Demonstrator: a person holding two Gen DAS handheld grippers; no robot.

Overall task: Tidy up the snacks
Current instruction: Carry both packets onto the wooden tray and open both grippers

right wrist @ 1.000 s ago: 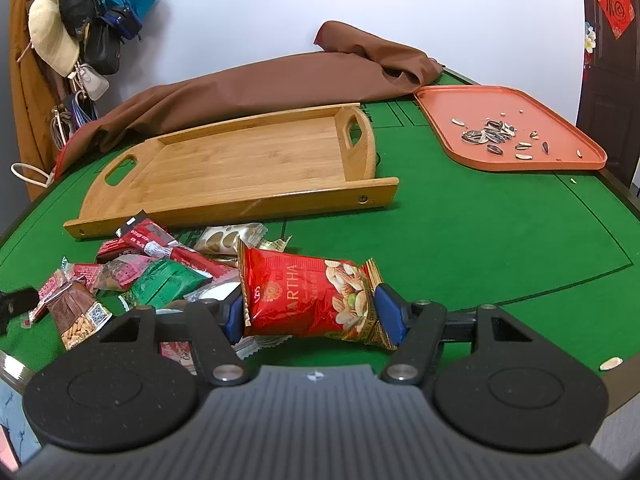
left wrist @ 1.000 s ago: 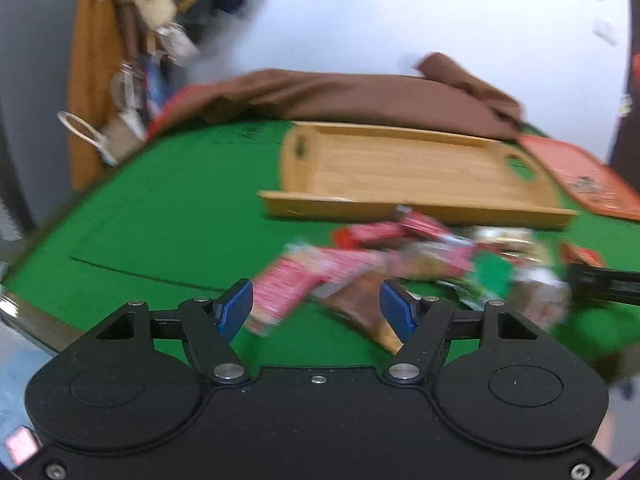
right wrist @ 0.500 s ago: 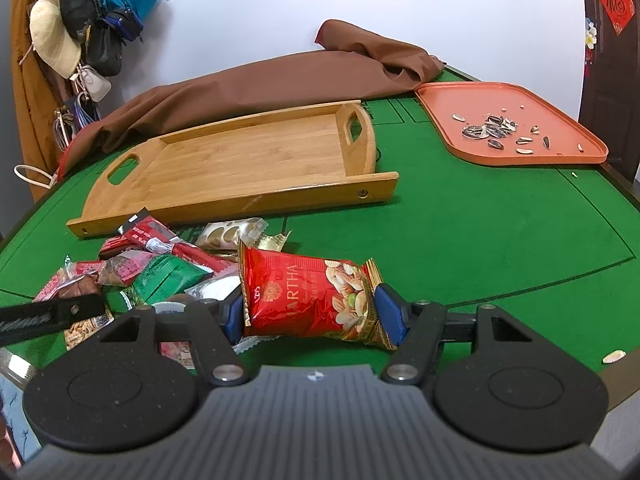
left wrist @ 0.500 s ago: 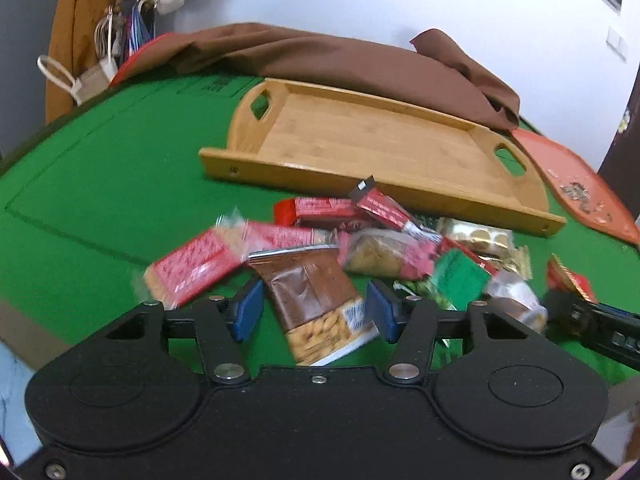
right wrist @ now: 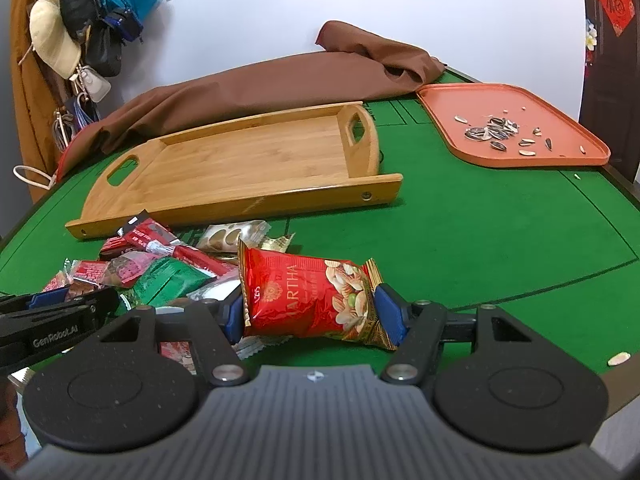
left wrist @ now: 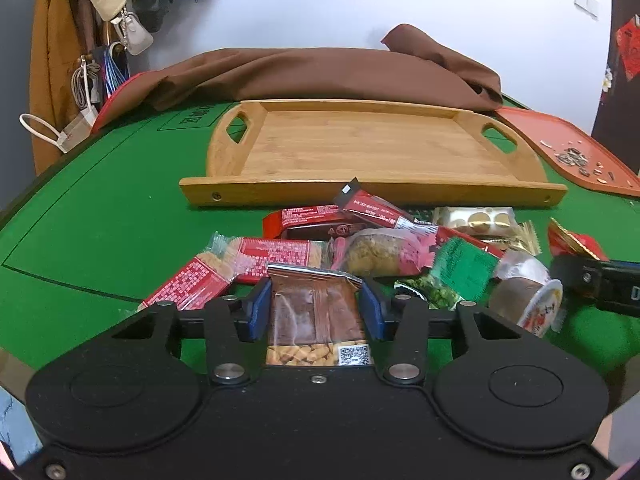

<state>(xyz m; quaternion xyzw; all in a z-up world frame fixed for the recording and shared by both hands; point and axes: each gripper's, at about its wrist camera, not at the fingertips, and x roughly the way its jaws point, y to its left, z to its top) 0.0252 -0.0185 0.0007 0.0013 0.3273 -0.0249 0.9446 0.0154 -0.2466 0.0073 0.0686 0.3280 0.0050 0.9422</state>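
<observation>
A heap of snack packets (left wrist: 376,248) lies on the green table in front of an empty wooden tray (left wrist: 372,148). My left gripper (left wrist: 315,310) sits low over the near edge of the heap. Its jaws are closing, and the blue pads (left wrist: 260,308) touch both side edges of a brown peanut packet (left wrist: 316,312) that lies flat on the felt. My right gripper (right wrist: 312,314) is shut on a red nut bag (right wrist: 308,296), held just above the heap's right end. The left gripper's fingers (right wrist: 52,312) show at the right wrist view's left edge.
An orange tray (right wrist: 516,96) with sunflower seeds stands at the right, and a brown cloth (right wrist: 260,88) lies behind the wooden tray (right wrist: 240,160). Hats and bags (right wrist: 80,20) hang at the far left. A jelly cup (left wrist: 524,288) and a green packet (left wrist: 456,272) lie in the heap.
My left gripper has come forward and down over the heap, and its jaws have narrowed around the brown peanut packet. The right gripper with the red bag has kept still.
</observation>
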